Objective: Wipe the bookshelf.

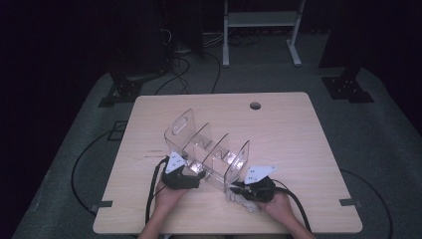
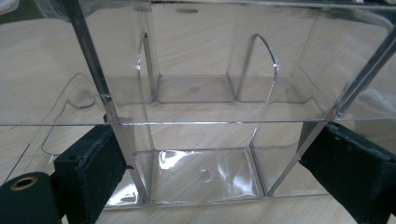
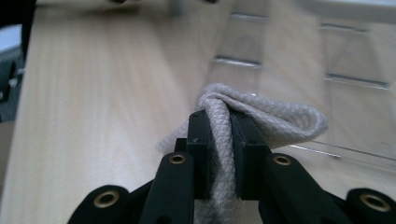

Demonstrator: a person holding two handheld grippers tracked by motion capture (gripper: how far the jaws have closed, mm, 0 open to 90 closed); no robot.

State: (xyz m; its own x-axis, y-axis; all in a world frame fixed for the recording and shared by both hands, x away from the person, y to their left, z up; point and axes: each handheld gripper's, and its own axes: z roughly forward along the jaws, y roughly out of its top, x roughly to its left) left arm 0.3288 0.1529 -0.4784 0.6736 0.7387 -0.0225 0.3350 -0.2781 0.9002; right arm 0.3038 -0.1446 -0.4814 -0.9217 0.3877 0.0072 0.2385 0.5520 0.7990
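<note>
The rope (image 3: 261, 119) runs off the bottom edge in the right gripper view, pinched between the jaws, so its full length is anyone's guess. The clear organizer (image 3: 345, 60) behind it is blurry.

Clear acrylic divided organiser (image 1: 209, 149) at centre of wooden table (image 1: 298, 149), pale braided rope (image 1: 247, 203) at organiser's near right corner, left gripper (image 1: 186, 172) at its near left side

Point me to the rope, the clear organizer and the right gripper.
rope (image 3: 275, 119): right gripper view, on the folded loop past the jaws.
clear organizer (image 1: 183, 127): high view, on its tall far end wall.
right gripper (image 3: 219, 135): right gripper view, between the fingertips clamping the rope.
</note>
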